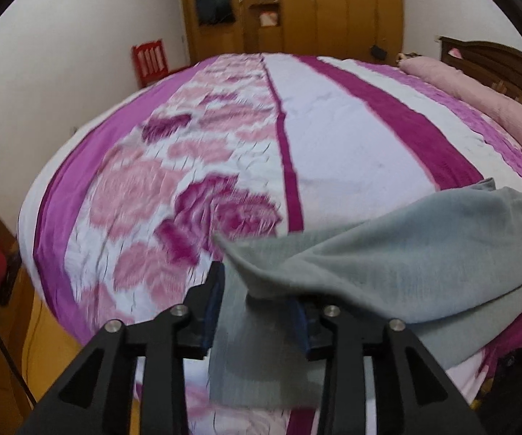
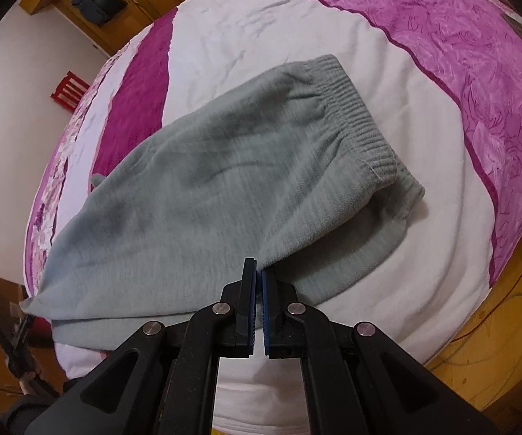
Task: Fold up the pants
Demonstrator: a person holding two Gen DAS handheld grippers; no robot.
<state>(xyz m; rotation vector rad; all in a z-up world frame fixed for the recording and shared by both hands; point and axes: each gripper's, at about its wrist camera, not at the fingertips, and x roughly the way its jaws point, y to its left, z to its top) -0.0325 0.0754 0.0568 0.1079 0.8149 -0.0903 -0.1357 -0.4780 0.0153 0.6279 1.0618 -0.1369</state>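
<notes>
Pants (image 2: pixel 206 181), grey and fleecy, lie across the white and magenta bedspread (image 2: pixel 261 29), doubled lengthwise with the ribbed waistband (image 2: pixel 355 116) at the far end and the leg end hanging near the bed's edge. The right gripper (image 2: pixel 259 275) has its jaws pinched together on the near edge of the cloth. The left gripper (image 1: pixel 257 290) stands partly open, with a grey corner draped between and over its pads (whether either pad presses on it is hard to tell, so I read that corner as loose).

The likely trouble is at that loose end: with only one side clamped, any pull from the right could drag the whole garment sideways and skew the layers. The free corner may also flop back and undo the fold. The leg end sits close to the mattress edge, so it could slide off.
</notes>
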